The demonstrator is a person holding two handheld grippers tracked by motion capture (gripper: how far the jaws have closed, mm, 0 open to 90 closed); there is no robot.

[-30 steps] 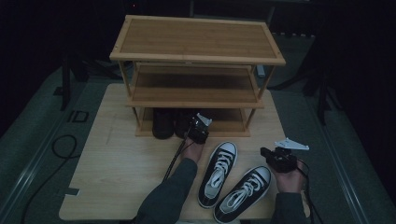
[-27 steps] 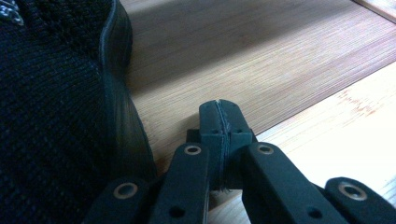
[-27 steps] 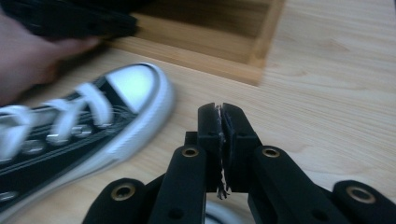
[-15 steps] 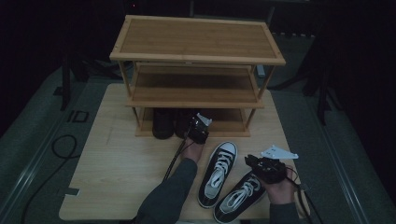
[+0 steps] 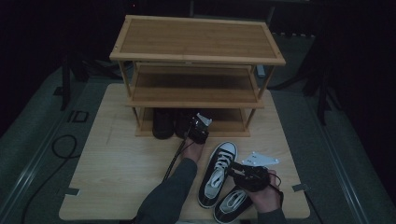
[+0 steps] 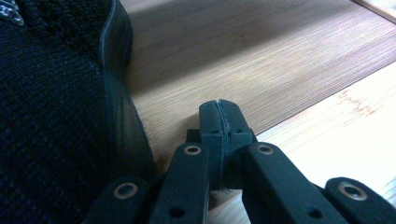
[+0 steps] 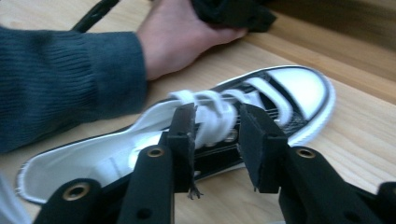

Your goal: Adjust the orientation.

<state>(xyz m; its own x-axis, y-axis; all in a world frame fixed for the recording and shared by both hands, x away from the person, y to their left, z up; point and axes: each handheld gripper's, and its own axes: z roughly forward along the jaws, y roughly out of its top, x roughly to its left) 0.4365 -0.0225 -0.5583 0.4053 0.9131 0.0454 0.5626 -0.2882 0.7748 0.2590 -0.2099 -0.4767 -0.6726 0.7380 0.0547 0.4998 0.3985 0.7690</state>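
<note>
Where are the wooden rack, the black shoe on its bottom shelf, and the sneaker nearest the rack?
Rack (image 5: 196, 39), high view, on its top shelf board.
Black shoe (image 5: 163, 123), high view, on its toe, bottom shelf.
Sneaker (image 5: 218, 170), high view, on its laces, mid-shoe.

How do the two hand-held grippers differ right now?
The left hand-held gripper has its jaws pressed together on nothing, at the shoe rack's bottom shelf beside a black shoe. The right hand-held gripper has just been opening; its jaws stand apart over the laces of a black-and-white sneaker on the table. Both have black jaws.
</note>
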